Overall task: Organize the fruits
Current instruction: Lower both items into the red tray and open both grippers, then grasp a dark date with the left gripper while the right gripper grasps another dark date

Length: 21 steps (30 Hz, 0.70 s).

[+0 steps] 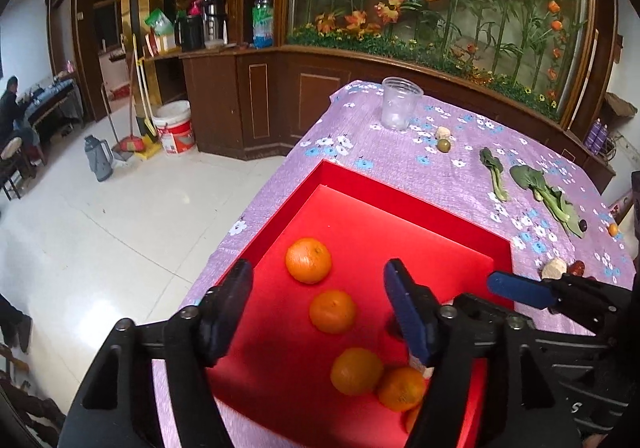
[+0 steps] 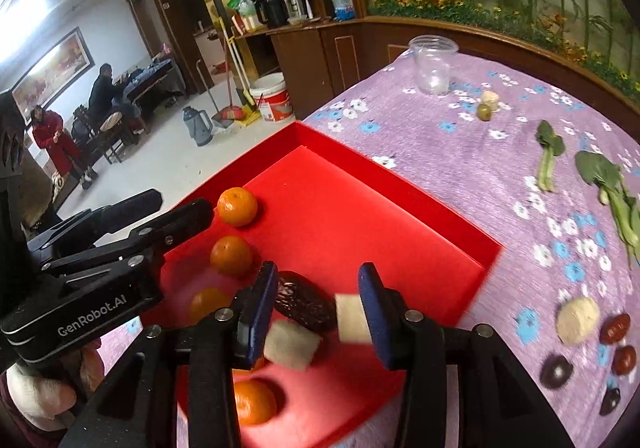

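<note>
A red box (image 1: 400, 192) (image 2: 400, 176) sits on the purple flowered tablecloth and holds several oranges (image 1: 308, 260) (image 2: 237, 206). My left gripper (image 1: 320, 288) is open and empty, hovering over the oranges in the box. My right gripper (image 2: 318, 292) is open over the box's near part; its tip also shows in the left wrist view (image 1: 520, 290). Between its fingers I see a dark wrinkled fruit (image 2: 306, 304) and two pale cubes (image 2: 290, 344), blurred, not gripped. Whether they rest on the box floor I cannot tell.
A clear plastic cup (image 1: 400, 102) (image 2: 433, 64) stands at the table's far edge. A green fruit (image 2: 484, 111), pale lumps (image 2: 578, 320), red dates (image 2: 616, 328), dark fruits (image 2: 556, 370) and leafy greens (image 2: 612, 188) lie right of the box. Floor drops off left.
</note>
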### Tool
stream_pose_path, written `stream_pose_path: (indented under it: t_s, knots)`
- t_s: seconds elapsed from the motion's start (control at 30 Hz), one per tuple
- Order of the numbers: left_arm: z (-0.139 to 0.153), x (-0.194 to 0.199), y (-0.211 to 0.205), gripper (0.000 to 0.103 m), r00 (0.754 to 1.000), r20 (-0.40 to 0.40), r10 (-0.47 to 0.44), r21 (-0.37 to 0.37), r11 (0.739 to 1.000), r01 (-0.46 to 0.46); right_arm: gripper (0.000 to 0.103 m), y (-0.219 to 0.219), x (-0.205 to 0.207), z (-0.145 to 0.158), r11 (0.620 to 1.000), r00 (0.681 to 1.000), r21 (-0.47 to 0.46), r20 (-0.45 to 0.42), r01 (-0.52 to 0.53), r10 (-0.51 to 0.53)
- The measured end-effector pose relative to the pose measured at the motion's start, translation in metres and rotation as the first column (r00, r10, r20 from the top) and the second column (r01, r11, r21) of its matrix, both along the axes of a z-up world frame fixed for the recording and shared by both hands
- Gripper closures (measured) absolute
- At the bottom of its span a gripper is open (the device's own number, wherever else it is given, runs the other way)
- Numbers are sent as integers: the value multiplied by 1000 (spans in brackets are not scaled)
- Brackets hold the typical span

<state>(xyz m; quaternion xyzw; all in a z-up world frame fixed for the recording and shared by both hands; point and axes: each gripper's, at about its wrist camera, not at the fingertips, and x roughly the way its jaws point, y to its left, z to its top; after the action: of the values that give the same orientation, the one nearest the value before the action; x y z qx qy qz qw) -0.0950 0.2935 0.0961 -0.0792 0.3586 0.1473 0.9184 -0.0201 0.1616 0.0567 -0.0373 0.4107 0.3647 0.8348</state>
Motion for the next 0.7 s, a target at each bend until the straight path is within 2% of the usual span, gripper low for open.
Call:
stream_pose_path:
  t_s: [0.3, 0.53, 0.7]
  knots:
    - [18, -24, -57, 30, 998, 21, -61, 87, 994, 59, 50, -61, -30, 7, 996, 998, 54, 1, 69, -69]
    - [23, -32, -98, 30, 993, 9, -118, 137, 984, 116, 46, -120, -46, 8, 987, 990, 81, 17, 140, -141]
    - [23, -31, -119, 30, 985, -7, -173, 116, 978, 173, 45, -173, -51, 2, 973, 975, 83, 18, 217, -220]
